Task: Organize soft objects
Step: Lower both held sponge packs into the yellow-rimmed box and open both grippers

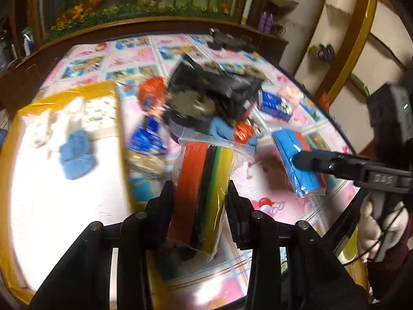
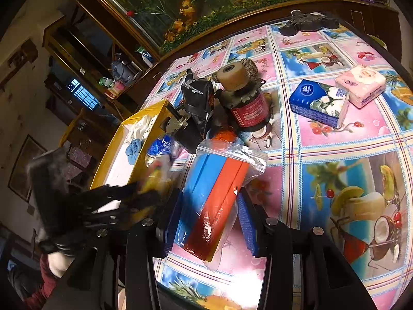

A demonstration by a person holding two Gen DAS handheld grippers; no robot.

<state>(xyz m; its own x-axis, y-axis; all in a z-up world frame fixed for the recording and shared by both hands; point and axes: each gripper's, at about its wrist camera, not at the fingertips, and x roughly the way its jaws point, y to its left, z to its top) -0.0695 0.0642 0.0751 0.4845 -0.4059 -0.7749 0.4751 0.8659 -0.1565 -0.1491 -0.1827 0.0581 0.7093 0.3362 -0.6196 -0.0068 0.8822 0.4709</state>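
My left gripper [image 1: 200, 196] is shut on a clear zip bag of red, black, green and yellow sponges [image 1: 201, 186], held above the table next to the yellow box [image 1: 77, 90]. My right gripper [image 2: 210, 206] is shut on a clear zip bag of blue and orange sponges [image 2: 214, 188]; that bag also shows in the left wrist view [image 1: 296, 160]. The yellow box [image 2: 144, 118] has a white inside and holds a blue cloth [image 1: 76, 155] and white soft items [image 1: 74, 113]. The left view is motion-blurred.
A floral plastic cloth [image 2: 335, 155] covers the table. A blue tissue pack [image 2: 318, 102] and a pink tissue pack [image 2: 361, 85] lie at the right. A red-labelled motor [image 2: 245, 103], a black bag [image 2: 197, 98] and an orange object [image 2: 224, 135] crowd the middle. Black items [image 2: 309, 23] lie at the far edge.
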